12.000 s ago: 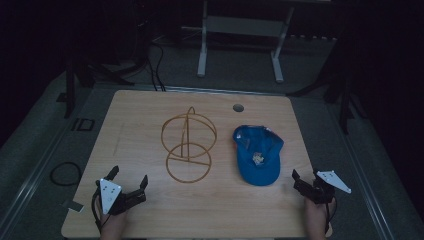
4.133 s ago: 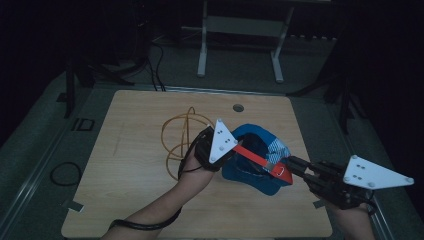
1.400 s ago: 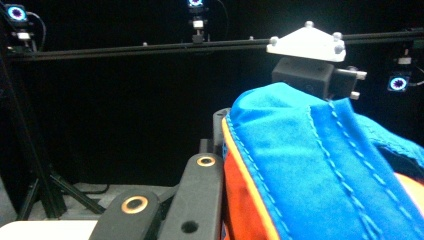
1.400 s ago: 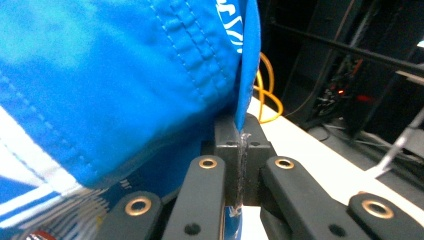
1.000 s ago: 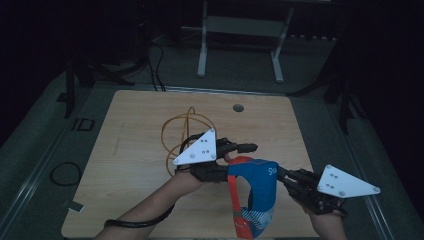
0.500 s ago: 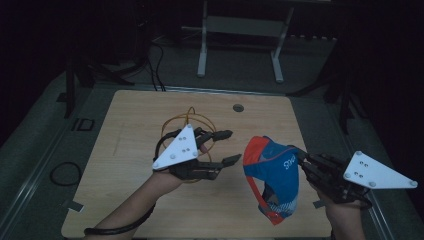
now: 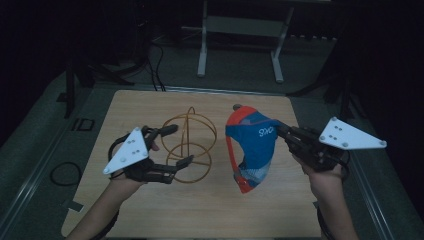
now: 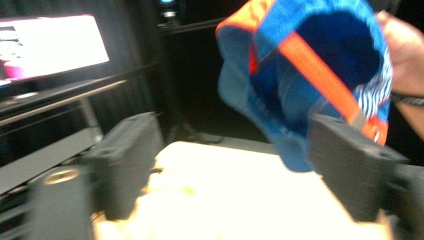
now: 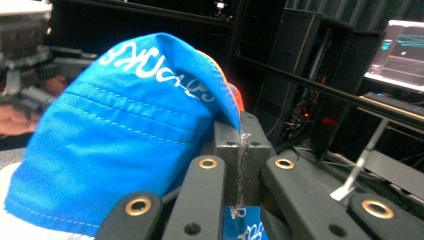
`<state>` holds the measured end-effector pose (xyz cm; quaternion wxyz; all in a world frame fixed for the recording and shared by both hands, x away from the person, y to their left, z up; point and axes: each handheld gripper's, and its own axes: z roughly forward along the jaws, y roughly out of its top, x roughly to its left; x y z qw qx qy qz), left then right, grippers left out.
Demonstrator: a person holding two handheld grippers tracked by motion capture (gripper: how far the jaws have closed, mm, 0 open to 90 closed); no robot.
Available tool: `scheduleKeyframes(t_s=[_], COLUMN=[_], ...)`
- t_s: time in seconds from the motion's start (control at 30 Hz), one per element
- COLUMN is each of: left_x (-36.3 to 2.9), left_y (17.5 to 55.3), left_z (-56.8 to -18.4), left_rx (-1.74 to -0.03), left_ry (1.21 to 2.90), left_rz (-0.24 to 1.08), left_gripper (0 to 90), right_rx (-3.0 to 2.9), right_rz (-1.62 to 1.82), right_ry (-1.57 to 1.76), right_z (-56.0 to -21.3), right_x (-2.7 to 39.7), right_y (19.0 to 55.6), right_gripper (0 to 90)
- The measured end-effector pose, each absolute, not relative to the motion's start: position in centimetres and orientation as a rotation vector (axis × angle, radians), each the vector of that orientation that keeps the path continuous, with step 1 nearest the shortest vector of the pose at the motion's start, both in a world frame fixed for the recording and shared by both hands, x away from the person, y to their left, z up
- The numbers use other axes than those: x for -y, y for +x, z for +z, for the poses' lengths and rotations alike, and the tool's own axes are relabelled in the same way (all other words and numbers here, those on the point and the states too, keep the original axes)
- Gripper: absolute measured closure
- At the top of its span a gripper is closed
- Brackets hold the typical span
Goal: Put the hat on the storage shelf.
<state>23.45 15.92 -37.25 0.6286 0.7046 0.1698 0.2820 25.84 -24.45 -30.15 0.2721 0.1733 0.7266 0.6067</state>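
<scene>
A blue cap (image 7: 251,144) with orange trim hangs in the air above the right half of the wooden table (image 7: 150,210), crown turned sideways. My right gripper (image 7: 281,132) is shut on its edge; in the right gripper view the blue cloth (image 9: 125,125) is pinched where the right gripper (image 9: 242,145) closes. My left gripper (image 7: 182,145) stands open at the left, its fingers straddling the near side of a gold wire stand (image 7: 192,142) without gripping it. In the left gripper view the open left gripper (image 8: 240,175) faces the cap's hollow inside (image 8: 305,60).
A white metal frame (image 7: 240,40) stands on the floor beyond the table. A cable loop (image 7: 65,172) lies on the floor at the left. Lit monitors (image 8: 50,45) (image 9: 405,45) glow in the dark room. Bare tabletop lies along the front edge.
My right gripper has raised the cap and carried it to the right. My left gripper has drawn back left from the cap to the wire stand, jaws open.
</scene>
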Motion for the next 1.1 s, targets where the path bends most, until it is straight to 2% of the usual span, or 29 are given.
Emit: scheduleKeyframes(t_s=[0.07, 0.17, 0.33, 0.4, 0.43, 0.63, 0.93, 1.1], left_x=[-17.5, -19.8, -22.5, -22.7, -23.0, -23.0, -23.5, -24.0], left_y=[23.3, 23.0, 21.9, 21.7, 21.2, 20.7, 20.7, 20.7], left_z=[-38.4, -40.5, -45.4, -46.2, -48.3, -52.3, -53.4, -53.8], left_rx=[-0.445, -0.525, -0.659, -0.672, -0.720, -0.818, -0.847, -0.870], left_ry=[1.599, 1.612, 1.626, 1.631, 1.632, 1.617, 1.594, 1.575], left_rz=[0.666, 0.718, 0.780, 0.800, 0.822, 0.792, 0.767, 0.755], left_gripper=[7.8, 4.9, 4.6, 4.6, 4.6, 4.7, 4.8, 4.8], right_rx=[-1.967, -1.979, -1.996, -2.010, -2.019, -2.090, -2.253, -2.311], right_rz=[1.646, 1.657, 1.662, 1.660, 1.663, 1.667, 1.579, 1.517], right_ry=[0.471, 0.469, 0.448, 0.439, 0.430, 0.418, 0.408, 0.425], right_z=[-30.0, -29.7, -29.1, -28.9, -28.7, -28.5, -29.4, -30.4], right_x=[23.9, 22.8, 20.6, 19.6, 18.9, 14.9, 8.0, 5.7], right_y=[26.5, 27.1, 28.1, 28.6, 29.0, 31.2, 34.8, 36.2], right_gripper=[89.7, 89.7, 89.7, 89.7, 89.7, 89.6, 89.6, 89.5])
